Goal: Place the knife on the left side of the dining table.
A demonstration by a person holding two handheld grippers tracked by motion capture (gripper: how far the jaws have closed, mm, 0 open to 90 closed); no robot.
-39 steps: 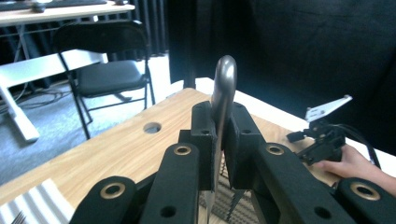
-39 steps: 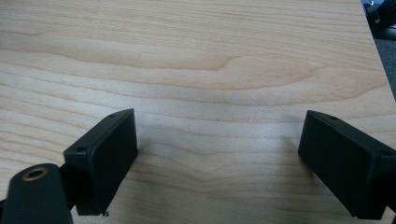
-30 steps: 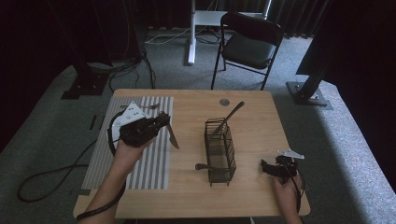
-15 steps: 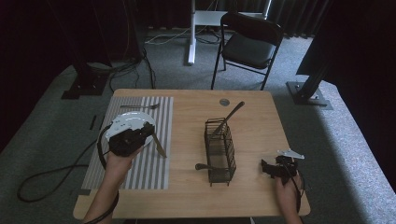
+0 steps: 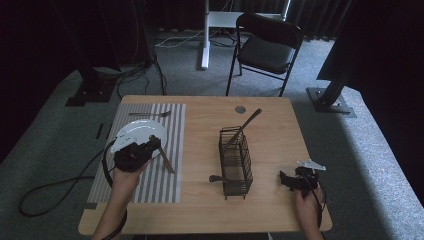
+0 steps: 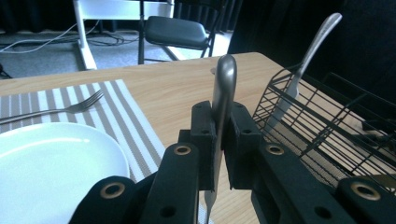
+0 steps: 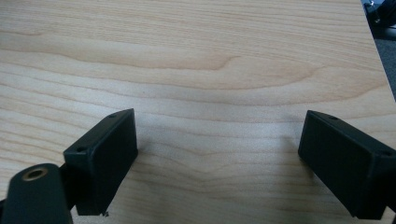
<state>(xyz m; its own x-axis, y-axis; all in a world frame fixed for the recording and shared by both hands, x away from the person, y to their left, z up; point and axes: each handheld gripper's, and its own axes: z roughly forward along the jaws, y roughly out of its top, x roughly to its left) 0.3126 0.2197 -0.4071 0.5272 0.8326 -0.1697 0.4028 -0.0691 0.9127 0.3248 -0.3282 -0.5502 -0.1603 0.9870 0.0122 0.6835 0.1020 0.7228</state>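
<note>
The left gripper (image 6: 219, 140) is clamped on a table knife (image 6: 223, 88), its two black jaws pressed flat against either side of the metal with no gap showing; one rounded end of the knife stands up above the pads and the rest runs down below them. In the high view this gripper (image 5: 134, 154) sits over the striped placemat (image 5: 172, 125), at the near right edge of the white plate (image 5: 137, 133), and the knife (image 5: 165, 159) slants out from it to the right of the plate, over the mat. A fork (image 5: 149, 114) lies on the mat just beyond the plate.

The right gripper (image 7: 219, 158) is spread wide, both pads far apart with bare wooden table (image 7: 210, 60) between them, holding nothing. In the high view it (image 5: 299, 180) rests low at the table's near right corner, well to the right of the plate and just right of the black wire cutlery basket (image 5: 235, 160). A utensil (image 5: 245, 126) leans out of the basket's far end, and another handle (image 5: 218, 178) pokes from its left side
</note>
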